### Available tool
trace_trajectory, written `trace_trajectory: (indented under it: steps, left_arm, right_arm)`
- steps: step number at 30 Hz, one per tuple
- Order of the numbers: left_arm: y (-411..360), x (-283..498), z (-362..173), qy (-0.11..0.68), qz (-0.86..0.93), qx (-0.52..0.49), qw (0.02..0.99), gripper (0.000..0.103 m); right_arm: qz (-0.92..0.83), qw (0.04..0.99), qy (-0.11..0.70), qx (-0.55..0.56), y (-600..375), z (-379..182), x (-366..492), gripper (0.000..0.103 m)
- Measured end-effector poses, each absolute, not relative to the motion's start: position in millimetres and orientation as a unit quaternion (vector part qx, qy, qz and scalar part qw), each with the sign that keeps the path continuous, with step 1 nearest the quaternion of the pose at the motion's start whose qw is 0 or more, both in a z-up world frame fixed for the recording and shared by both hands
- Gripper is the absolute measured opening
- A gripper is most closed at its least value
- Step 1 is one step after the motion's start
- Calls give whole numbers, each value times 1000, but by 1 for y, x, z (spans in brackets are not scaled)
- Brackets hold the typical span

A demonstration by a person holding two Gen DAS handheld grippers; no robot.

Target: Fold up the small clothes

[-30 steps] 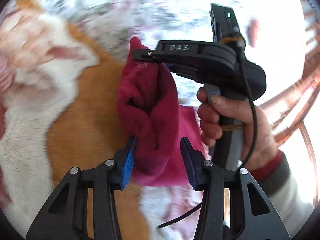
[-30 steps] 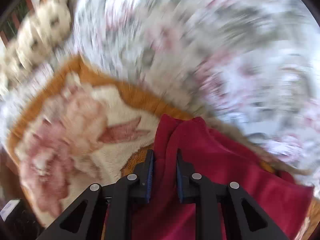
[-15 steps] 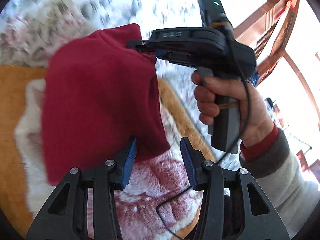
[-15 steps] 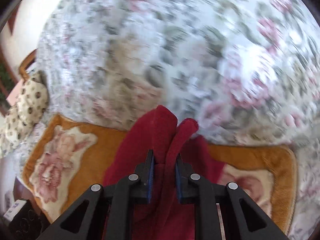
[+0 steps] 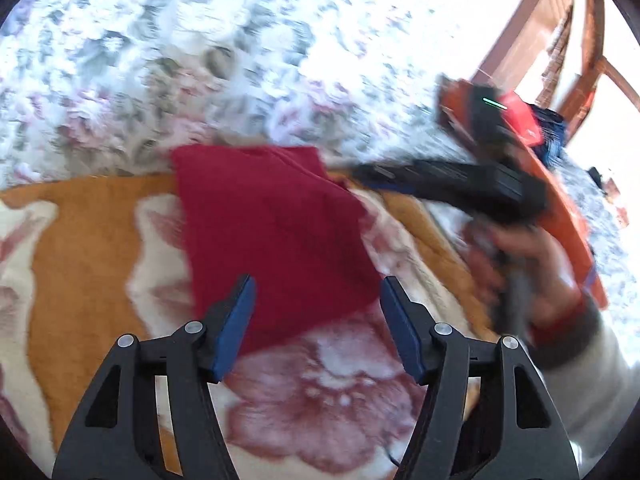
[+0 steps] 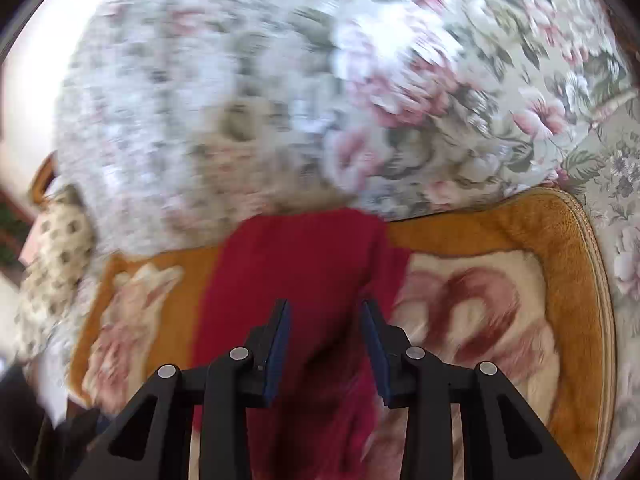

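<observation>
A red garment (image 5: 276, 236) lies folded flat on an orange and cream blanket with large pink flowers (image 5: 84, 264), its far edge reaching the blanket's border toward 12 o'clock, where a pale floral bedspread (image 5: 168, 52) of grey-green leaves and pink blooms takes over. In the left wrist view the left gripper (image 5: 316, 320) hangs over the near edge of the garment with its jaws opening; the blue pads stand well apart and press on nothing, though the cloth's near corner shows in the gap between them. At 3 o'clock the right gripper (image 5: 360, 171), blurred, lies with its tip just beside the garment's far right corner, held by a hand (image 5: 532, 264) in a grey sleeve with a red cuff. Behind it, toward 2 o'clock, a wooden chair frame (image 5: 592, 40) stands in bright light beside something red and something blue, too blurred to name. In the right wrist view the right gripper (image 6: 325, 344) has its jaws opening too; the garment (image 6: 296, 276) runs under and between its fingers, and the pads do not press on it. The blanket's orange piped edge (image 6: 576, 264) curves round at 3 o'clock, the bedspread (image 6: 460, 80) fills the upper half, and at 9 o'clock a cream cushion with dark spots (image 6: 52, 264) sits at the bed's edge.
</observation>
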State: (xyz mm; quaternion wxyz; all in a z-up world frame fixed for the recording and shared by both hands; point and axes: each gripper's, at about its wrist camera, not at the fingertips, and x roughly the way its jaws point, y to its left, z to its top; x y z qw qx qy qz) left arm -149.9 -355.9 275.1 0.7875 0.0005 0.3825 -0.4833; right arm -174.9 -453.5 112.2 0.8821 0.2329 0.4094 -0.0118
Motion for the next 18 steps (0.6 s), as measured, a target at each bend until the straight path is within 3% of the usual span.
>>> trace_trajectory:
  steps: [3, 4, 5, 6, 12, 18]
  left_arm:
    - [-361, -140, 265, 402, -466, -15, 788, 64]
    - [-367, -136, 259, 409, -456, -10, 791, 64]
    - [-374, -134, 254, 417, -445, -1, 793, 64]
    - [-379, -133, 244, 428, -439, 8, 790, 64]
    - [-387, -144, 207, 445, -419, 51, 790, 64]
    - [-376, -149, 238, 404, -411, 34, 816, 64]
  right_arm:
    - [19, 876, 419, 239, -428, 107, -188, 35]
    - [23, 873, 427, 235, -416, 98, -188, 31]
    - [16, 874, 435, 215, -407, 92, -190, 15]
    - [4, 875, 442, 196, -400, 85, -189, 7]
    - [-30, 857, 465, 219, -405, 34, -213, 6]
    - [-33, 877, 416, 238, -411, 73, -232, 8]
